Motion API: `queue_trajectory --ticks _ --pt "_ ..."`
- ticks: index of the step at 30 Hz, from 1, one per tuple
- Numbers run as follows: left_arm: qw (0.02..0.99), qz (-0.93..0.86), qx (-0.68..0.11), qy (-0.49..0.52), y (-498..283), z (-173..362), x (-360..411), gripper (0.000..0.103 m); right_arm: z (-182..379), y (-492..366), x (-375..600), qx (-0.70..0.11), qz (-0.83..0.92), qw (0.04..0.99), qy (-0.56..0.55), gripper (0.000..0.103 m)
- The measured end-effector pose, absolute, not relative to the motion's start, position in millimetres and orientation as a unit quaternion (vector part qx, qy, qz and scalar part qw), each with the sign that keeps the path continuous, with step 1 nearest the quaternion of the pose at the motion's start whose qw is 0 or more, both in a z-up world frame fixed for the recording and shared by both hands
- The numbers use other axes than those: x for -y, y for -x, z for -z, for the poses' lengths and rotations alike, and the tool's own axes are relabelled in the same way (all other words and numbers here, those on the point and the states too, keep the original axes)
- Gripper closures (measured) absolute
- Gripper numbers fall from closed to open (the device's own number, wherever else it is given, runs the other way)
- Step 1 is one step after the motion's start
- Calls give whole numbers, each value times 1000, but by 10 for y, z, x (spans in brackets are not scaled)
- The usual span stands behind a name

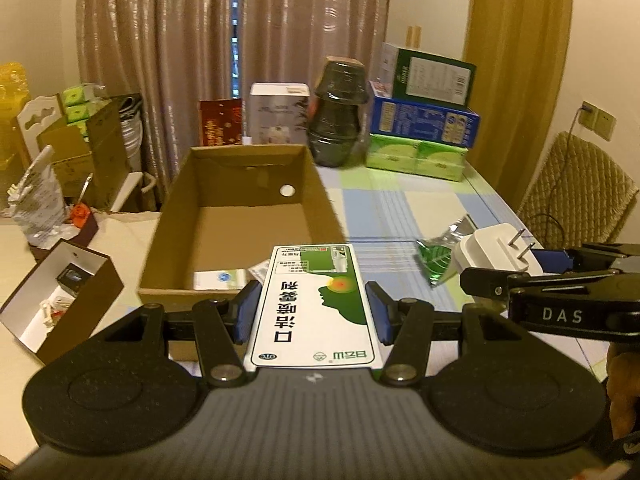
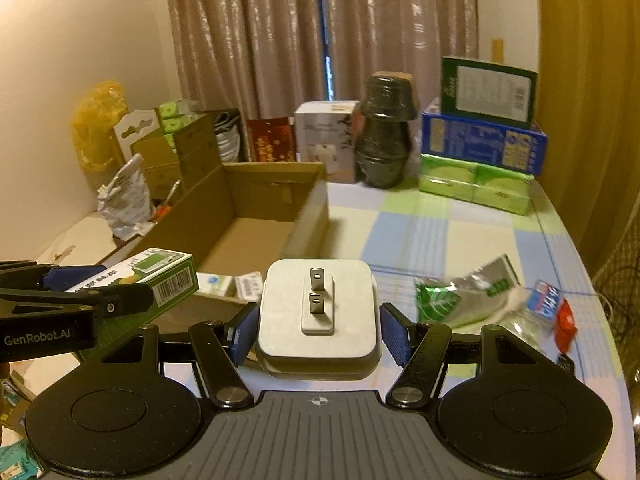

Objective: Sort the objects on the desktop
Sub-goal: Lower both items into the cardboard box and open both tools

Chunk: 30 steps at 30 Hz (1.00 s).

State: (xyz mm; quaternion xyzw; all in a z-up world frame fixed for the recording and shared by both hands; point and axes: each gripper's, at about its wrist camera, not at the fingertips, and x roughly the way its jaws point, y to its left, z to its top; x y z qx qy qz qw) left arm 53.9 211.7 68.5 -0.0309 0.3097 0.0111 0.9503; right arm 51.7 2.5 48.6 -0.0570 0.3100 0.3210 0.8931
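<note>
Our left tool pinches a green-and-white box between its blue pads, which press on the box's long sides. The box runs lengthwise straight ahead of the tool, printed face up, its far end reaching over the near wall of the open carton just ahead.

Our right tool clamps a white charger by its two sides. The charger's prongs point up and forward, stacked one behind the other along the tool's line. It hangs over the near right corner of the carton.

Right of the right tool, a green foil packet and a red-and-blue wrapper lie on the checked surface. Far ahead stand a dark jar, stacked boxes and curtains.
</note>
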Motion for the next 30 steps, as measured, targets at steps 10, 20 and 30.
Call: queue_trajectory --ticks 10,20,30 --pt "948 -41 -313 31 -719 -707 -2577 52 -522 -727 -559 -311 -349 882 58 41" --pt "946 -52 -319 31 -1098 -639 -2902 52 -399 -1006 -1003 -326 -368 869 54 41" --pt "942 -47 -331 26 -1385 -482 -2983 52 -267 -1246 -1123 -341 -366 865 43 41"
